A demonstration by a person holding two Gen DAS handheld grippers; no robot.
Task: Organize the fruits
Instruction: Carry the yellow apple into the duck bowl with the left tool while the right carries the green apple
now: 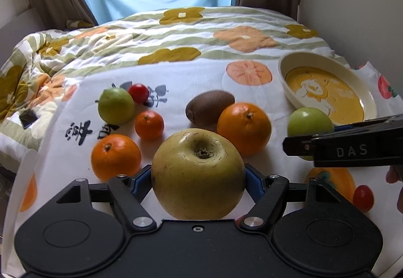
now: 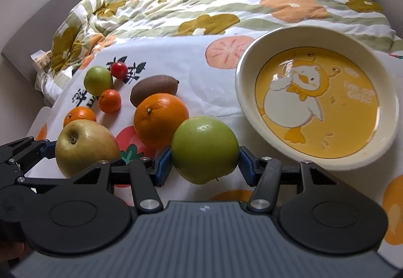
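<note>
Gripping yellow apple (image 1: 197, 174) w/ left hand-held gripper (image 1: 198, 181), right hand-held gripper (image 2: 205, 163) on green apple (image 2: 205, 148)

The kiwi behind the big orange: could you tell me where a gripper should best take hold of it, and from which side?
Grip the kiwi across its narrow middle, from above. It lies on its side, long axis across the cloth, and the big orange touches its near side, so a low frontal approach looks blocked.

The yellow apple (image 1: 197, 174) hides the left gripper's (image 1: 199, 178) blue pads; a fingertip (image 1: 393, 174) is cut off at the frame edge.
</note>
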